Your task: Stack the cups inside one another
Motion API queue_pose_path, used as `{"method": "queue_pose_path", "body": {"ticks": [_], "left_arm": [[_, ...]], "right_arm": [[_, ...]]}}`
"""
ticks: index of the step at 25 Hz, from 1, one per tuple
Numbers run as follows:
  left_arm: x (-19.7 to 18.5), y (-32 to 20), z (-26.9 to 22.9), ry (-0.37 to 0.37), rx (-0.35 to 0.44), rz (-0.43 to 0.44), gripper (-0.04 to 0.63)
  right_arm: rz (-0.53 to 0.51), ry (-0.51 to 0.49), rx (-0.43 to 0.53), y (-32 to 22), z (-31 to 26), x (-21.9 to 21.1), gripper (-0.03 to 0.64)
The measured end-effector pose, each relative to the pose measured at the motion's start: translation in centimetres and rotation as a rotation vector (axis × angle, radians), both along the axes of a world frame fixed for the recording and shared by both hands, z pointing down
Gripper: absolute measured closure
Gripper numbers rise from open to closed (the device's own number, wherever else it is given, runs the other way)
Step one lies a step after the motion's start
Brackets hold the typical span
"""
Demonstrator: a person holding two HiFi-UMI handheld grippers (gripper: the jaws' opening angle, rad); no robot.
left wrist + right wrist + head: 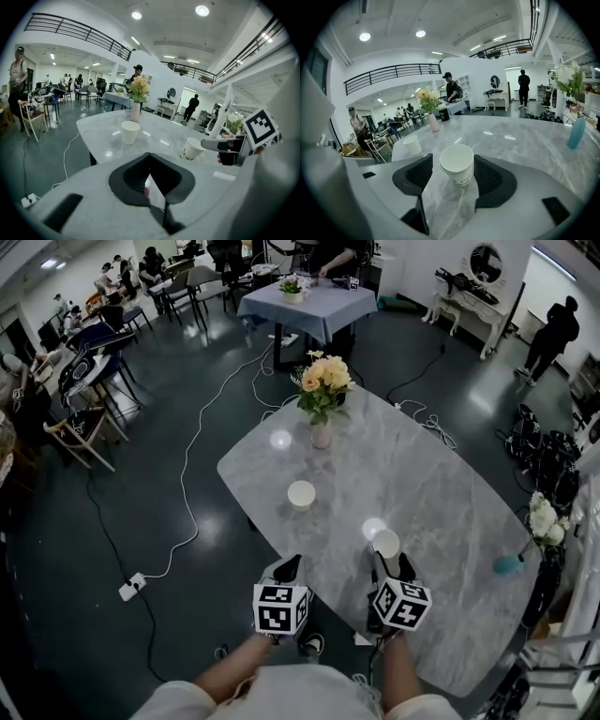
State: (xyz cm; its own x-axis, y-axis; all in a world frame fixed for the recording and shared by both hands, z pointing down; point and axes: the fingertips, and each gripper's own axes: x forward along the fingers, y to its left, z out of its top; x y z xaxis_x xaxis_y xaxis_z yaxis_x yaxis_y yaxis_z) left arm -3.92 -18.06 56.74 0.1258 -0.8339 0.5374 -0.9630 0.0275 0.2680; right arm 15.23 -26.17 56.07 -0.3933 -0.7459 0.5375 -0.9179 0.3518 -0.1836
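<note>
Both bare forearms reach forward from the near edge, side by side, each hand holding its gripper level and pointed away. The left gripper (pixel 287 567) has its jaws drawn together at the tips with nothing between them. The right gripper (pixel 393 562) has its jaws spread either side of a paper cup (pixel 457 165), with a slight gap at the left pad.

Left gripper (pixel 149 157): jaws closed tip to tip, nothing between them; a sliver of table shows behind the tips. Grey marble table (pixel 159 134) runs away ahead. Plain white cup (pixel 130 131) upright mid-table, standing alone. Printed paper cup (pixel 191 149) upright, nearer and to the right. Right gripper (pixel 209 144) reaches in from the right, near jaw tip at that cup's rim. Pink vase (pixel 135 112) of yellow flowers at the far end, behind the white cup.
</note>
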Motion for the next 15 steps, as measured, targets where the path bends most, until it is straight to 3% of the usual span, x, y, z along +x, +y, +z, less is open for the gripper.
{"method": "queue_pose_path", "body": {"ticks": [12,15], "left_arm": [[-0.1,0.1,-0.9,-0.011,0.022,0.003,0.597],[-0.2,-0.1,-1.4,-0.014,0.032,0.005,0.597]], "right_arm": [[0.051,-0.021,0.087,-0.1,-2.5,1.2,0.391],[0.067,-0.016,0.111,-0.1,-3.2,1.5,0.431]]}}
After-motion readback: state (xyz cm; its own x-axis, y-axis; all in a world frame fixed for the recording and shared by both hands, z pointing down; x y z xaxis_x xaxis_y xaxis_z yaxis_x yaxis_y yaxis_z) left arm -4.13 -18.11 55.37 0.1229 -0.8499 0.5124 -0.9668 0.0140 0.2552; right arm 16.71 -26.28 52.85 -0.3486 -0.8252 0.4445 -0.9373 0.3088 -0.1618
